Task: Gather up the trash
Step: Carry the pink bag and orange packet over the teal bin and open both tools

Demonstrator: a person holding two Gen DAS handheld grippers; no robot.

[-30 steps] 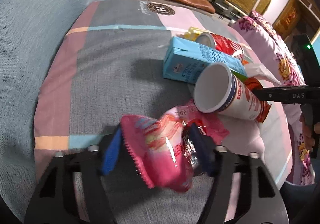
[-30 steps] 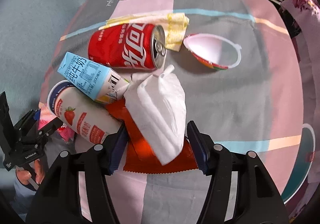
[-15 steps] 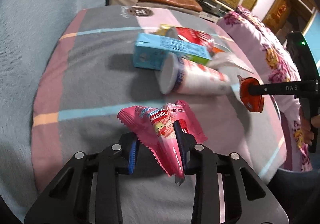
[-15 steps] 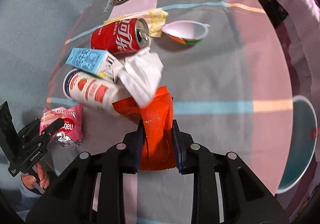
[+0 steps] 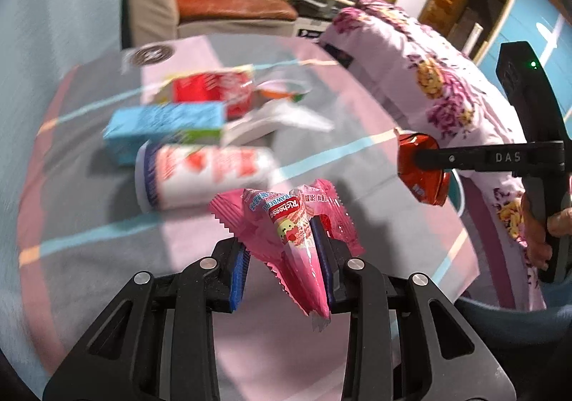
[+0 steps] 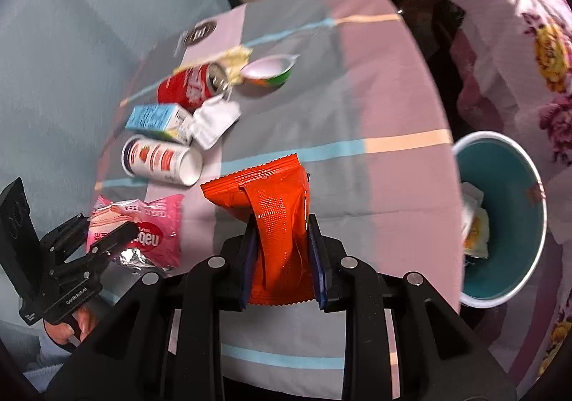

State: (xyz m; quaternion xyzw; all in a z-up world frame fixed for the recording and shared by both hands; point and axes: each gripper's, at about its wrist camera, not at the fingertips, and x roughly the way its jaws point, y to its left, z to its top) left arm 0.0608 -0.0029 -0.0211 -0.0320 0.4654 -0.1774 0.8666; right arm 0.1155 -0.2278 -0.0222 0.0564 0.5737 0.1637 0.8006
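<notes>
Left gripper (image 5: 282, 251) clamped on pink wrapper (image 5: 286, 222), lower centre of the left view. Right gripper (image 6: 282, 240) clamped on orange packet (image 6: 275, 201), centre of the right view; teal bin (image 6: 536, 218) at right edge, some scraps already inside. Neither item binned yet. On the table (image 6: 375, 97), upper left: red can (image 6: 189, 88), blue carton (image 6: 153, 117), yogurt cup (image 6: 161, 159), tissue (image 6: 214, 118), small tub (image 6: 268, 70). Task looks early.
</notes>
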